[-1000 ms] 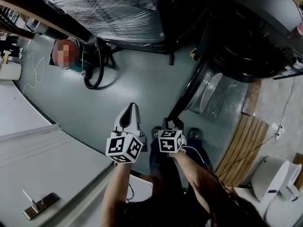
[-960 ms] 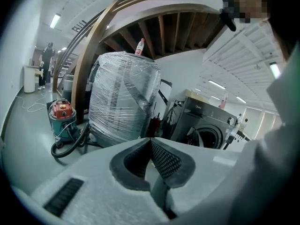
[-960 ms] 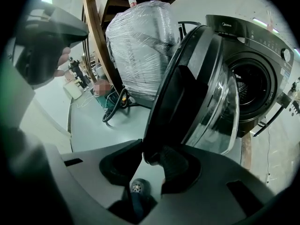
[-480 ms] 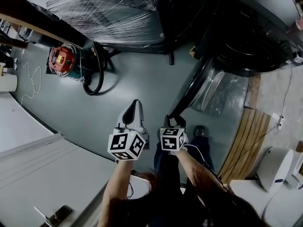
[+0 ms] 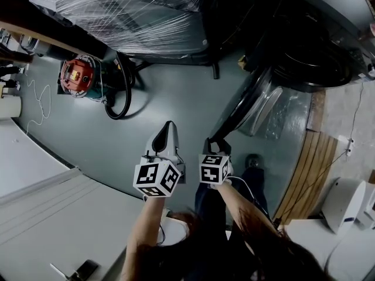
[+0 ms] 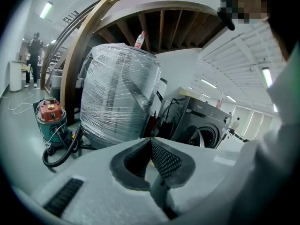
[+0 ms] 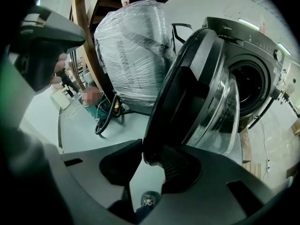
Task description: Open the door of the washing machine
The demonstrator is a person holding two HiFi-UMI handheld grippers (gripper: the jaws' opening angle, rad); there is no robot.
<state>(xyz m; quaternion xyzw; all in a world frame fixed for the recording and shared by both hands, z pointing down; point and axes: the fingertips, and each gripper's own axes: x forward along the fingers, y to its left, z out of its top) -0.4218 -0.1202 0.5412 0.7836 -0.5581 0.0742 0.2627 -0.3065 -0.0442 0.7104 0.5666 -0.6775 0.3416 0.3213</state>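
The round, black-rimmed door [image 7: 187, 88] with bulging glass is swung open, its edge pinched by the right hand-held gripper [image 7: 151, 154]; the left hand-held gripper [image 6: 150, 144] is pressed together, empty.

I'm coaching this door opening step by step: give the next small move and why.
Probably swing the door a little wider, away from the drum opening. The right gripper is clamped on the door's rim, the door looks only partly open, and the left gripper is shut and empty.
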